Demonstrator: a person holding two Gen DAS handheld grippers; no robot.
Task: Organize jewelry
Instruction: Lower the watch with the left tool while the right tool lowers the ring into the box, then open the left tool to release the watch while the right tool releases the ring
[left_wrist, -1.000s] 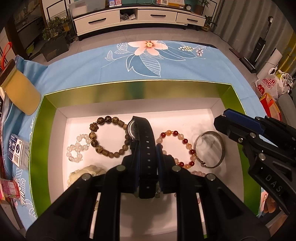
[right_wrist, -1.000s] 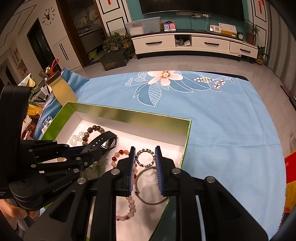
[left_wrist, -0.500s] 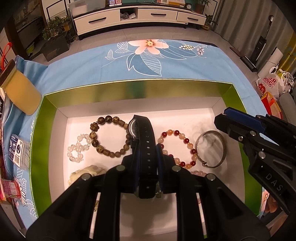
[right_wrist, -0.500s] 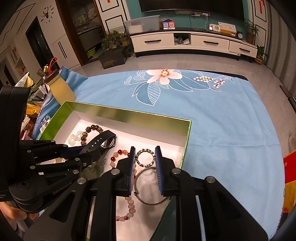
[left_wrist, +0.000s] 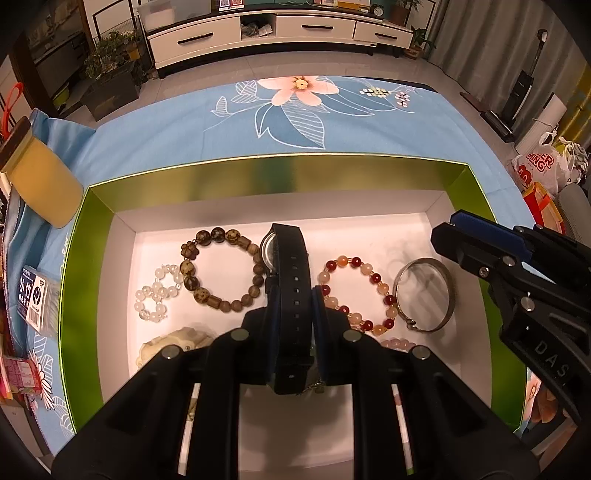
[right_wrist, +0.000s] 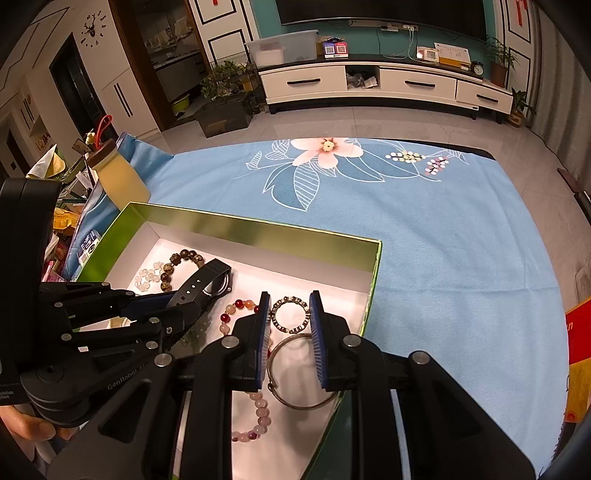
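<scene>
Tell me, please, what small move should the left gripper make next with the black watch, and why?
Probably lower the black watch onto the bare white floor of the green box nearest the camera, then open. The left gripper is clamped on its strap, above the brown bead bracelet.

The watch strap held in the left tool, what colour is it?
Black, with a row of punched holes. The watch strap shows best in the left wrist view.
</scene>
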